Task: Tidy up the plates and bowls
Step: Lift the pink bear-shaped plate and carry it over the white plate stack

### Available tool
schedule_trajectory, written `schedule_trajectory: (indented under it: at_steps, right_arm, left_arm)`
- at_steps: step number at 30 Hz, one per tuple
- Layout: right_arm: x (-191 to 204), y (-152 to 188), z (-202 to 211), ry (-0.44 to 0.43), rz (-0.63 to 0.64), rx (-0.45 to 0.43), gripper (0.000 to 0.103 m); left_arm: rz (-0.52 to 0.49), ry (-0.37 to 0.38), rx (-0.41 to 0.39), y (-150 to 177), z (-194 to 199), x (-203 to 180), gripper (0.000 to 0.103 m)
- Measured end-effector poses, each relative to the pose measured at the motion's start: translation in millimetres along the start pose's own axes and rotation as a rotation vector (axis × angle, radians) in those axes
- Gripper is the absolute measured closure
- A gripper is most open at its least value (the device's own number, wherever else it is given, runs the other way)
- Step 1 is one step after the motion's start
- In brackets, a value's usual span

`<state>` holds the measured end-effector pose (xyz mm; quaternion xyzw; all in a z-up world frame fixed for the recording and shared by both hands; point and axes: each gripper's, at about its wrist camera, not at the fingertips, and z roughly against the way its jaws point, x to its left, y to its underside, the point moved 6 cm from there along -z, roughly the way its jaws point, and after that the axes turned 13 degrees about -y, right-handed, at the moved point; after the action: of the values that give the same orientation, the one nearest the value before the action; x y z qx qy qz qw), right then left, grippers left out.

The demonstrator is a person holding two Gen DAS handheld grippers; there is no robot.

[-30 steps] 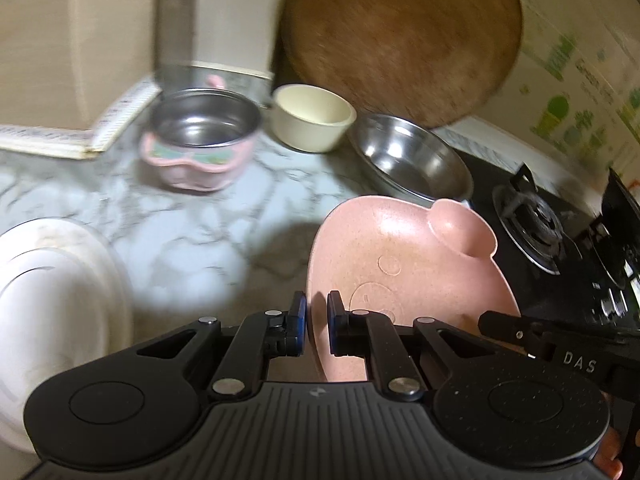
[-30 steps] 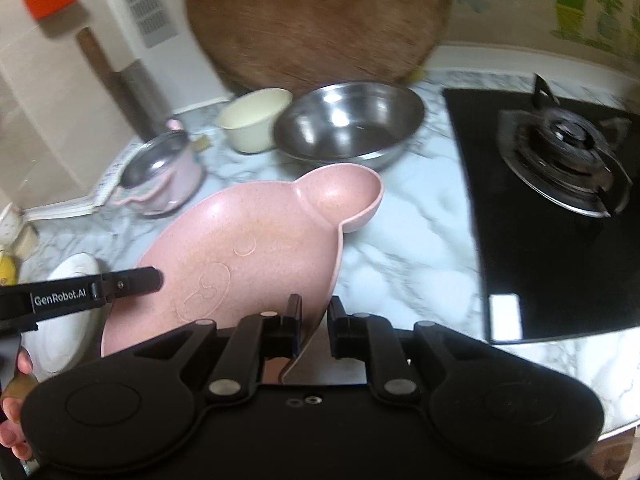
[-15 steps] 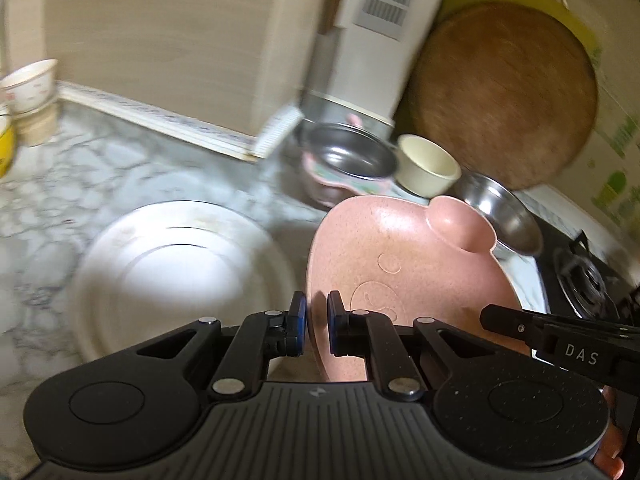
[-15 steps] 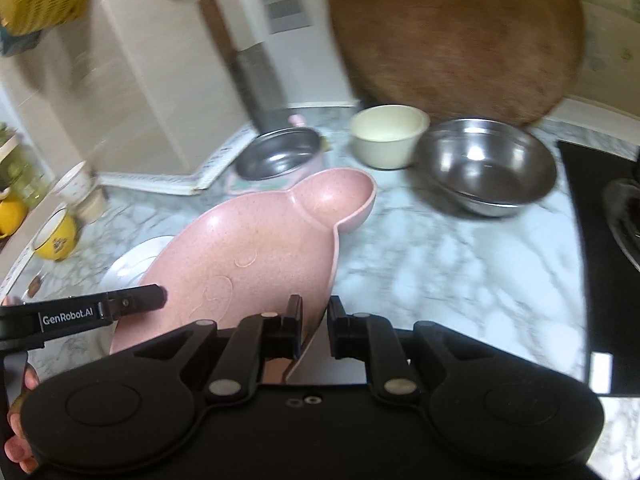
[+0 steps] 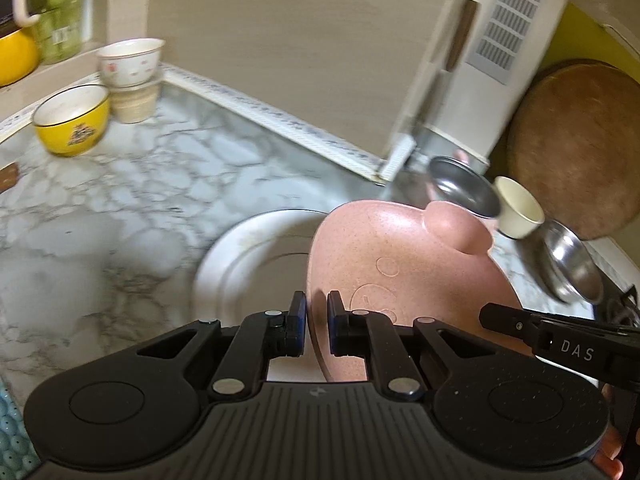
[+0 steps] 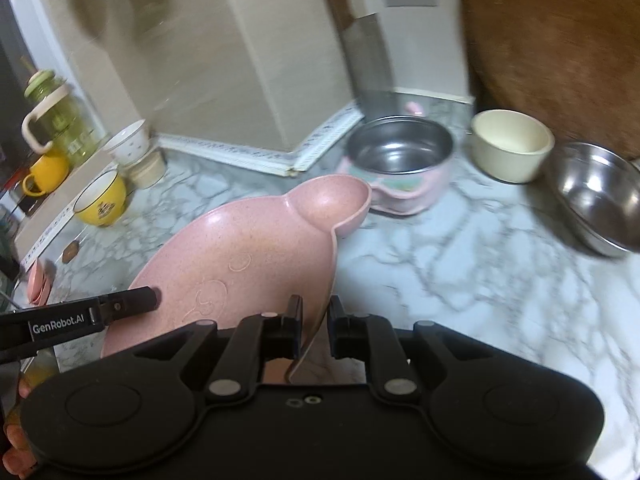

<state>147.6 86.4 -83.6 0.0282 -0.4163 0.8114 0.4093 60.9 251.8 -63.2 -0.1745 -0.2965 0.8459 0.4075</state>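
Observation:
A pink speckled plate [image 5: 404, 264] with a small round side cup is carried above the marble counter. My left gripper [image 5: 317, 322] is shut on its left rim, and my right gripper [image 6: 316, 330] is shut on its right rim. The same pink plate [image 6: 256, 256] fills the middle of the right wrist view. Under its left half lies a white plate [image 5: 248, 264] on the counter. Further right stand a pink pot with steel inside [image 6: 400, 160], a cream bowl [image 6: 510, 144] and a steel bowl [image 6: 596, 196].
A yellow bowl [image 5: 72, 120] and stacked white cups [image 5: 130, 64] stand at the far left by the wall ledge. A round wooden board [image 5: 576, 148] leans on the wall at right. A green jar [image 6: 60, 116] and a yellow mug [image 6: 46, 174] sit on a side shelf.
Both grippers carried the pink plate leftward, away from the stove, and it now hangs partly over the white plate. The yellow bowl and cups have come into view.

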Motion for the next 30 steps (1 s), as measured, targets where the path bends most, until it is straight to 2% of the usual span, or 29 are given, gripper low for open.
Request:
schedule_trajectory:
  at_steps: [12,21,30]
  right_arm:
    - [26,-5,-61,-0.039,0.084,0.059,0.089]
    - [26,-3,-82,-0.034,0.1,0.082,0.089]
    - [17,-3,-85,-0.017,0.075,0.087,0.089]
  left_arm:
    - [0.042,-0.085,0.032,0,-36,39,0.093]
    - [0.048,-0.089,0.068,3,-56,43,0.093]
    - [0.026,-0.071,0.091,4,-70,37,0.093]
